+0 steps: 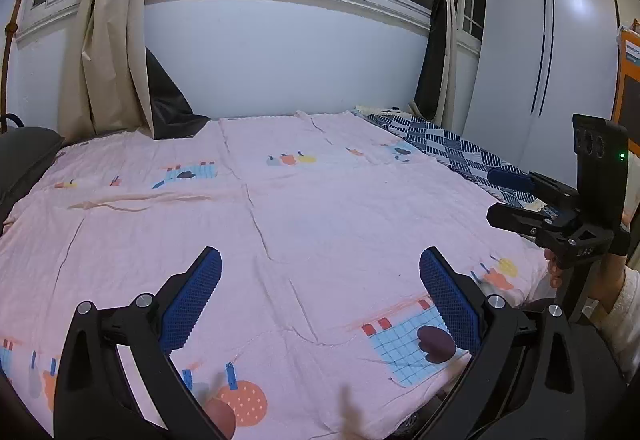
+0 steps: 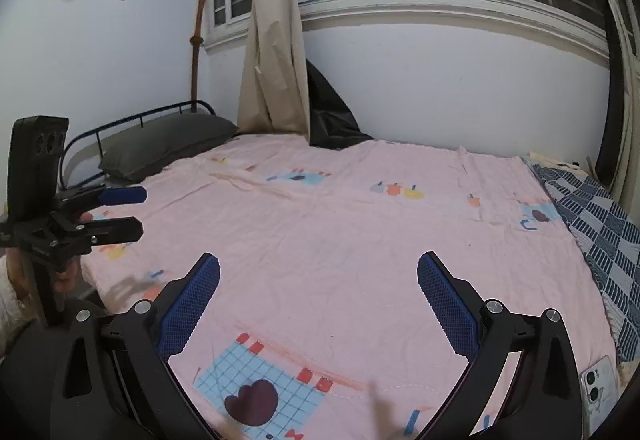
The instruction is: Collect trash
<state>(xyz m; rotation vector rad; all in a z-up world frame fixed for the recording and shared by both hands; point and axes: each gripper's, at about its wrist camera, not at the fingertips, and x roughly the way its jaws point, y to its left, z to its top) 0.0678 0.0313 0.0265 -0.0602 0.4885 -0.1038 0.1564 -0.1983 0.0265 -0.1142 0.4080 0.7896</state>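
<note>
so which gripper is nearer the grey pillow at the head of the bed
Left. The left gripper is on the pillow's side of the bed, just short of it. The right gripper is further along, toward the blue checked blanket.

Bed (image 2: 400, 280) bears pink quilt (image 1: 320, 220), pillow (image 2: 168, 144), phone (image 2: 598, 392).

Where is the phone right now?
The phone lies at the bottom right of the right wrist view, on the edge of the pink quilt, just below the blue checked blanket and right of the right tool.
</note>
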